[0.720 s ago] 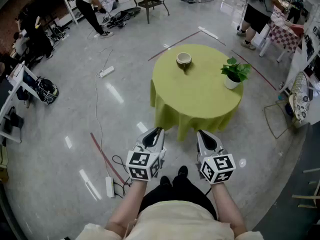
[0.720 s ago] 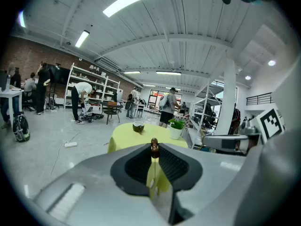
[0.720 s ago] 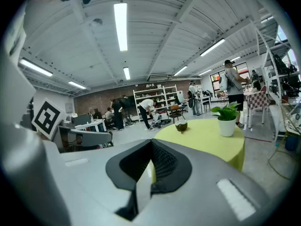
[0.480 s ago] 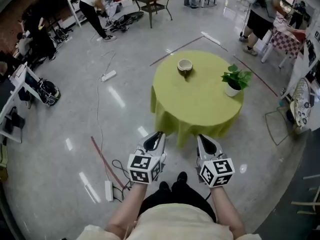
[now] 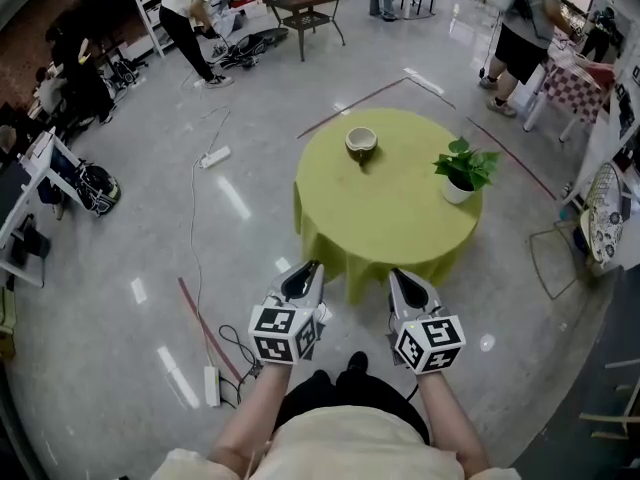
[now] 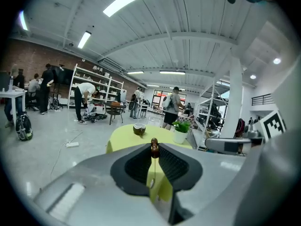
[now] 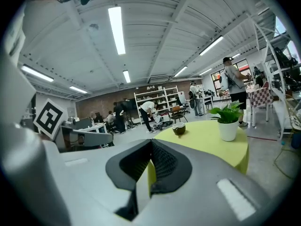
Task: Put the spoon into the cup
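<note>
Yellow-green cloth covers the round table (image 5: 390, 218) and hangs down over its edge. Cup (image 5: 361, 143): brown outside, pale inside, upright on the far side of the tabletop, near the rim. Potted plant (image 5: 462, 171): white pot, green leaves, on the right side of the tabletop, well apart from the cup. Only bare cloth lies between the near rim and the cup.

Left gripper (image 5: 306, 271): jaws clamped on the spoon (image 6: 154, 148), a thin stem with a brown knob standing just above the pad tips. The spoon is off the table, held in the air short of the near rim. Right gripper (image 5: 402, 278): jaws together at the tips, nothing between them. Both grippers sit side by side, pointing toward the table.

Floor, left of the table: a white power strip (image 5: 213, 156) with its cable, a second power strip (image 5: 211, 386) nearer the holder's feet, and a red tape line (image 5: 205, 318). Farther off, a bending person (image 5: 185, 13) works by the shelving, and a standing person (image 5: 520, 18) is at the right beside a checked table (image 5: 572, 73).
</note>
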Motion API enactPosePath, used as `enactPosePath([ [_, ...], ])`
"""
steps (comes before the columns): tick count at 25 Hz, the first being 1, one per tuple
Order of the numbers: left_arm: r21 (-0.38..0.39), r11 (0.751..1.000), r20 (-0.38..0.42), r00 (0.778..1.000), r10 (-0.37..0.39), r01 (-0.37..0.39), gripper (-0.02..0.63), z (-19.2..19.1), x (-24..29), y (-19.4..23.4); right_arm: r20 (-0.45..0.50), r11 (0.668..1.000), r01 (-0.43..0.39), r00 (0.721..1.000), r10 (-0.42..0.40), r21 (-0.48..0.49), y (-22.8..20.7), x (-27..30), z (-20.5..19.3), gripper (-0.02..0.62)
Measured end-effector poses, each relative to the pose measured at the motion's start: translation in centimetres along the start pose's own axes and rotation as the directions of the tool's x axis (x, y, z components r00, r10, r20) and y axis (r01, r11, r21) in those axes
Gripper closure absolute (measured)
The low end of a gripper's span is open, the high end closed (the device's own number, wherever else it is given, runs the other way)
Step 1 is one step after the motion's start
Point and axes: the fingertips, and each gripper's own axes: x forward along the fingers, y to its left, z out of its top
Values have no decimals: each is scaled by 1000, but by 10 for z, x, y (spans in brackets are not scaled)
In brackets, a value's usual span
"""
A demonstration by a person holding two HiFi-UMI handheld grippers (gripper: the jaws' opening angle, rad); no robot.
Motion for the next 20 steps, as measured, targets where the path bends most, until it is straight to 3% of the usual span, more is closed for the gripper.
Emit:
enactPosePath([
  [20, 14, 999, 15, 999, 31, -31, 556, 24, 44, -6, 7, 1000, -11, 1000, 11, 5, -40, 15, 15, 594],
])
